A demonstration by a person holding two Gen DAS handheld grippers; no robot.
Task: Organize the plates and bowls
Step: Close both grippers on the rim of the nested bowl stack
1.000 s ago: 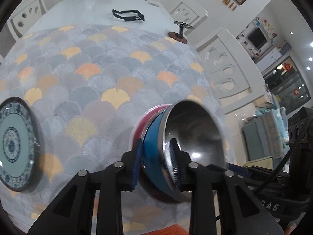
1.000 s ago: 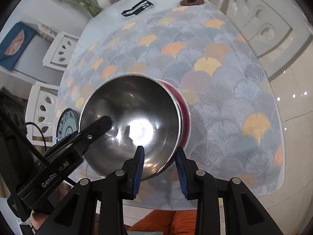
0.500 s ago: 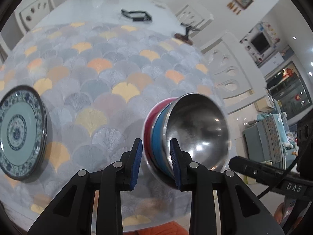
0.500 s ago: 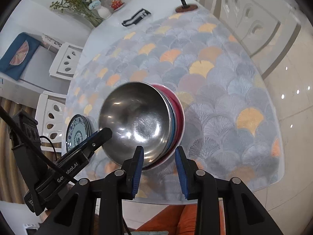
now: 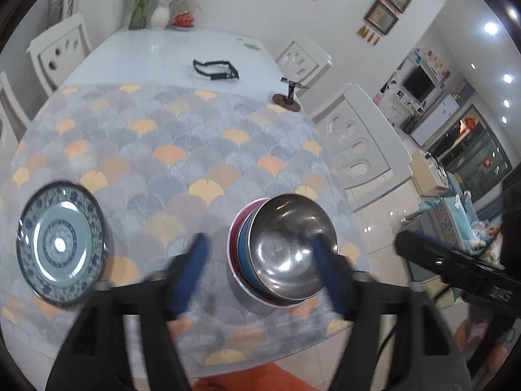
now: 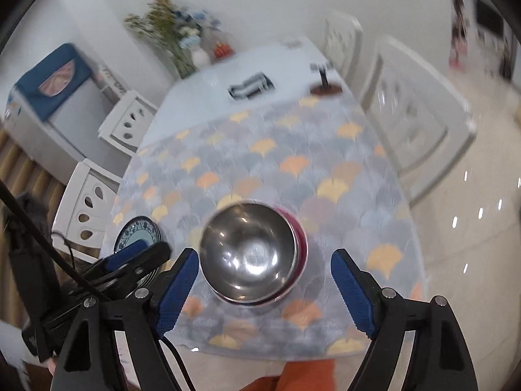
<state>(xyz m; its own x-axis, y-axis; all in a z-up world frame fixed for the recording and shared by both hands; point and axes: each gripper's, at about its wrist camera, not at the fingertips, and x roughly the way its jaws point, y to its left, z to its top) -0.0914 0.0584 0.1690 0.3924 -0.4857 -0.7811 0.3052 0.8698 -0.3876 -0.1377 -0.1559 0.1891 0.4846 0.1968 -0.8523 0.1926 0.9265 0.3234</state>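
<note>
Sitting near the front edge of the bench (image 5: 169,52), the stack of bowls (image 5: 283,251) rests on the fan-patterned cloth (image 5: 182,150): a steel bowl (image 6: 249,249) nested on top, a blue bowl (image 5: 243,247) under it and a red bowl (image 5: 235,238) at the bottom. The left gripper (image 5: 260,270) hangs above the stack with its jaws spread wide, one blue pad on each side of the bowls and touching neither; its fingers are blurred. The right gripper (image 6: 263,291) is likewise wide apart and holds nothing, the steel bowl showing between its pads. A blue-patterned plate (image 5: 60,244) lies flat on the cloth, well apart from the bowls toward the left. Farther back on the bare bench stand a black strap (image 5: 215,70), a small stand on a brown base (image 5: 288,97) and a vase of flowers (image 5: 159,13). White chairs (image 5: 361,150) flank the bench.
</note>
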